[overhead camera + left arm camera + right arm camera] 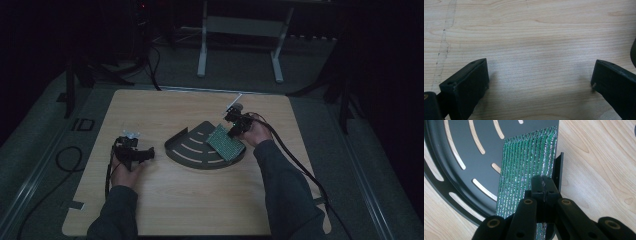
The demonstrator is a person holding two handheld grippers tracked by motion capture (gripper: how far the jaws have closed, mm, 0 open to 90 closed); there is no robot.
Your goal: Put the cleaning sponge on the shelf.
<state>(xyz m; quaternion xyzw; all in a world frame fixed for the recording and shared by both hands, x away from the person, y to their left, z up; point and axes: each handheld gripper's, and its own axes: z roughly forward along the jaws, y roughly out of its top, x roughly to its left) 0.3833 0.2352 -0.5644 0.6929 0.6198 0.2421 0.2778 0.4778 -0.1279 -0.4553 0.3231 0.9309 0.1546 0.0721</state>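
Note:
A dark fan-shaped metal tray with curved slots lies at the middle of the wooden table. A green perforated board rests tilted on the tray's right part. My right gripper is at the board's far right corner. In the right gripper view its jaws are pressed together on the edge of the green board, above the tray. My left gripper lies low on the table left of the tray, pointing right. In the left gripper view it stands wide open over bare wood.
The table's front half is bare wood. Cables trail from both grippers, the right one running off the table's right side. A white frame stands on the dark floor behind the table.

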